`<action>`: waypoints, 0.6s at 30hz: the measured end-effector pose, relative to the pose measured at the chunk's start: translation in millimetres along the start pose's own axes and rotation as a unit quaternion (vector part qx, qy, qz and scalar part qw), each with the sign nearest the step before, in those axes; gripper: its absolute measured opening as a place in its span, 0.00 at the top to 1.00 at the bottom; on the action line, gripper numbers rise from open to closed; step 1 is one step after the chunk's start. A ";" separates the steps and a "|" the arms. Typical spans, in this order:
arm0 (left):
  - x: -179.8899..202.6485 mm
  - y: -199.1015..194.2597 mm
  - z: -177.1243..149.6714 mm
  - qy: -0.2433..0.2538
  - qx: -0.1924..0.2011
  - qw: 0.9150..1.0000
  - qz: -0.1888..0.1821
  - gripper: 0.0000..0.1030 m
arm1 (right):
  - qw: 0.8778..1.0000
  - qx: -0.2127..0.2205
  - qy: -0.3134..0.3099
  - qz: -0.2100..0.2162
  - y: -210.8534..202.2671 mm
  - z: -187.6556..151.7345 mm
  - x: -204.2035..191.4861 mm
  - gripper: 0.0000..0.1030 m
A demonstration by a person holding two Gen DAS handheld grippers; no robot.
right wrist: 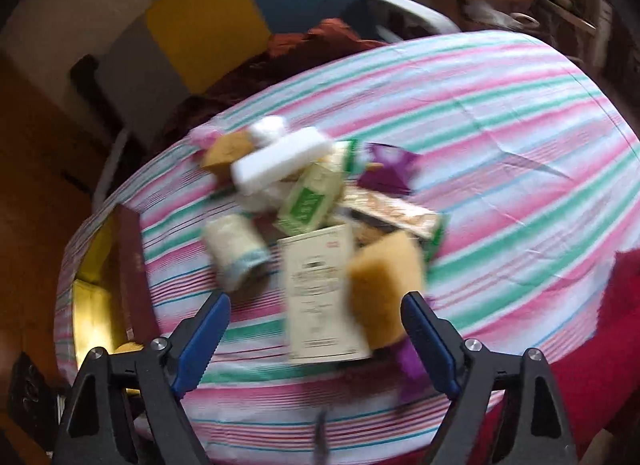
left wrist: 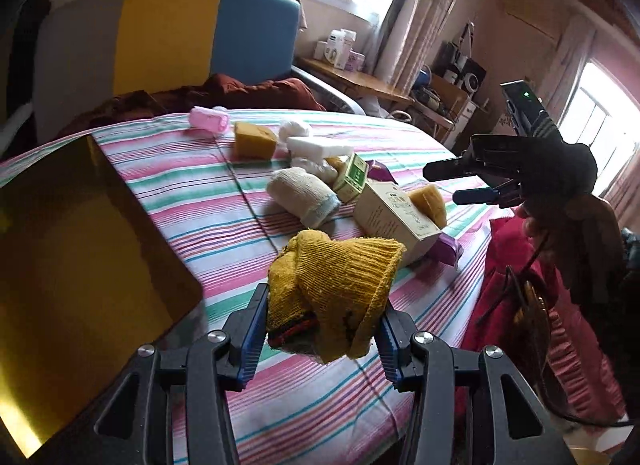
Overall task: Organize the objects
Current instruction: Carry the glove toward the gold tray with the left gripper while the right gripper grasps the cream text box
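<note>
My left gripper (left wrist: 320,329) is shut on a mustard-yellow knit sock (left wrist: 336,281) and holds it above the striped bed sheet (left wrist: 192,189). Beyond it lies a pile: a cream rolled sock (left wrist: 300,195), a white carton (left wrist: 394,213), a green box (left wrist: 352,177), yellow sponges (left wrist: 254,139), a white foam block (left wrist: 316,145) and a pink item (left wrist: 210,121). My right gripper (right wrist: 316,325) is open and empty above the same pile, over the white carton (right wrist: 320,297) and a yellow sponge (right wrist: 384,293). It also shows at the right of the left wrist view (left wrist: 464,185).
A yellow box (left wrist: 80,265) with glossy walls stands on the bed at the left; it also shows in the right wrist view (right wrist: 96,305). A red blanket (left wrist: 516,265) hangs off the bed's right side. A chair (left wrist: 168,37) with grey, yellow and blue panels stands behind the bed.
</note>
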State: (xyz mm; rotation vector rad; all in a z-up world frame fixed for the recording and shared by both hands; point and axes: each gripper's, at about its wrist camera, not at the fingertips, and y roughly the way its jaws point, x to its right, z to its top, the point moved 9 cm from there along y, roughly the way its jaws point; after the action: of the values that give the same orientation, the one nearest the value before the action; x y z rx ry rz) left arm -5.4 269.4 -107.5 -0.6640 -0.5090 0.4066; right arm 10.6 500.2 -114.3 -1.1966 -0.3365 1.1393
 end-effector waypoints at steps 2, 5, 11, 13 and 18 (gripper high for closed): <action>-4.1 -6.2 -0.4 -0.006 0.004 1.000 0.001 0.52 | 1.000 -0.006 -0.028 0.008 3.7 -4.8 -19.7 0.13; -6.8 -14.2 -1.9 -0.012 0.010 1.000 0.004 0.52 | 0.998 -0.027 -0.053 -0.015 19.4 -13.7 -33.2 0.14; -11.1 -29.6 -3.1 -0.019 0.023 1.000 0.008 0.52 | 0.990 -0.041 -0.080 -0.107 53.2 -11.3 -14.9 0.16; -12.9 -34.2 -4.0 -0.023 0.027 0.999 0.011 0.51 | 0.989 -0.038 -0.090 -0.107 56.2 -8.1 -19.0 0.16; -18.1 -43.4 -3.4 -0.030 0.036 0.999 0.017 0.51 | 0.984 -0.066 -0.120 -0.112 74.3 -8.7 -26.5 0.32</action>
State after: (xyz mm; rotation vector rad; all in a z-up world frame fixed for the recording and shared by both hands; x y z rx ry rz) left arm -9.6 227.5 -86.4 -0.5927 -0.5383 0.4762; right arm -33.0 468.2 -172.3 -1.1049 -0.7224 1.0773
